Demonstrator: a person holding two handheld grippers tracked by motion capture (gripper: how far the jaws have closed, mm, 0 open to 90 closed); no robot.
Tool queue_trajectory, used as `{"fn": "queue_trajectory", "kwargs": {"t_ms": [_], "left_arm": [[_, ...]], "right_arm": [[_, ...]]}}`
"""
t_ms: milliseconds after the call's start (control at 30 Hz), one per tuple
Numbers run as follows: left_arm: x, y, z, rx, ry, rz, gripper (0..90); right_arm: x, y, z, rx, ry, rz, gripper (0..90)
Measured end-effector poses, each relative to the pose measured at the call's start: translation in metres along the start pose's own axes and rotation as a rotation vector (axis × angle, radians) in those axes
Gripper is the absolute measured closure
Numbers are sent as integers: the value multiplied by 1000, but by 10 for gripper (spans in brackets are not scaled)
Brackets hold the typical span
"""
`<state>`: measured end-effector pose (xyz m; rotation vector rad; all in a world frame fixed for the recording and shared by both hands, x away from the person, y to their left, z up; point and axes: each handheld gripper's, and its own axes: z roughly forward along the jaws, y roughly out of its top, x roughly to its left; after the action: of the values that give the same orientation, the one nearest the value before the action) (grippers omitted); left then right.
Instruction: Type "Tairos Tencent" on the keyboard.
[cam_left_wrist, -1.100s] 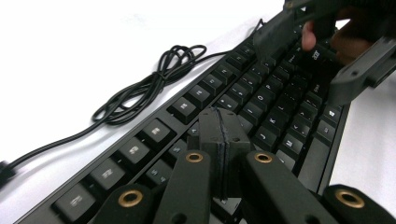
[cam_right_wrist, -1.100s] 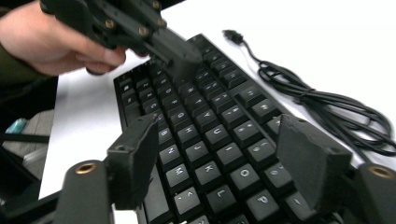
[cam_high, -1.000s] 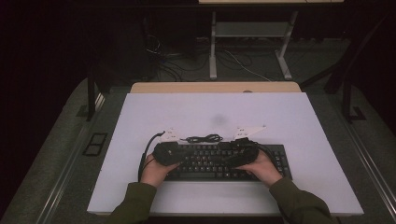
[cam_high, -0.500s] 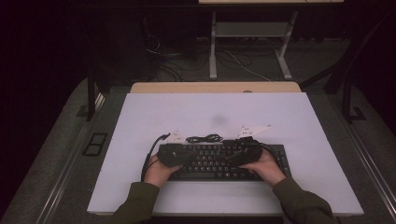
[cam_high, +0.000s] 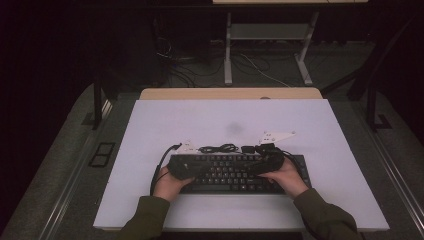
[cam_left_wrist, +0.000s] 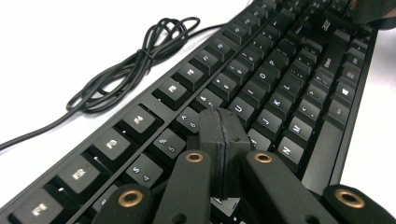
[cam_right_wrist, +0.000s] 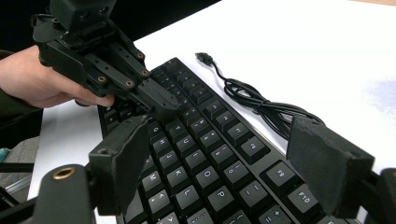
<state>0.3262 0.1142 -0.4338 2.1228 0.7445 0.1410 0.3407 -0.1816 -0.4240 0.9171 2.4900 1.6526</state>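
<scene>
A black keyboard (cam_high: 230, 176) lies on the white table, its black cable (cam_high: 220, 148) coiled just behind it. A hand holds my left gripper (cam_high: 192, 169) over the keyboard's left end. In the left gripper view its pads (cam_left_wrist: 215, 135) are pressed together with nothing between them, tip low over the number-row keys (cam_left_wrist: 187, 119). My right gripper (cam_high: 254, 165) is held over the right half of the keyboard. Its jaws stand wide open above the keys (cam_right_wrist: 210, 177), with nothing gripped. The right gripper view also takes in the left gripper (cam_right_wrist: 156, 105) and the cable's plug (cam_right_wrist: 203, 58).
The white table top (cam_high: 225, 120) stretches bare behind the keyboard to a wooden edge (cam_high: 230, 93). Beyond it are the legs of another desk (cam_high: 229, 55) and floor cables in the dark. Both forearms come in from the bottom edge.
</scene>
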Motion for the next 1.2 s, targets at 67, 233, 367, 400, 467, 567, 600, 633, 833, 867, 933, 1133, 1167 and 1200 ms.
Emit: {"fn": "queue_trajectory", "kwargs": {"t_ms": [67,233,367,400,467,567,600,633,833,867,933,1133,1167,1200], "left_arm": [[0,0,-3,-11,0,-10,885],[3,-2,-10,-35,9,-20,820],[4,-5,-17,-49,9,-31,702],[4,-6,-19,-57,10,-37,671],[4,-8,-24,-66,6,-44,610],[4,-12,-30,-80,10,-44,546],[4,-13,-32,-81,9,-46,521],[4,-14,-34,-82,11,-40,491],[2,-21,-42,-100,18,-48,380],[1,-22,-43,-102,20,-49,363],[-1,-24,-45,-111,20,-46,341],[-1,-28,-53,-128,38,-44,266],[-1,-29,-54,-130,40,-45,257],[-1,-30,-55,-132,41,-44,247]], "right_arm": [[0,0,0,1,-2,1,205],[-1,1,1,3,-8,-5,203],[-2,-1,-1,5,-15,0,199],[-2,-1,-2,6,-19,0,198],[-2,-2,-4,3,-21,0,196],[-2,-3,-8,1,-26,-3,194],[-1,-4,-10,2,-28,-4,191],[-1,-5,-12,2,-29,-6,190],[-3,-11,-26,-5,-37,2,182],[-3,-12,-28,-10,-38,9,182],[-5,-15,-34,-20,-41,13,182],[-5,-24,-47,-14,-63,10,182],[-5,-25,-49,-13,-68,11,182],[-4,-26,-51,-11,-70,10,182]]}}
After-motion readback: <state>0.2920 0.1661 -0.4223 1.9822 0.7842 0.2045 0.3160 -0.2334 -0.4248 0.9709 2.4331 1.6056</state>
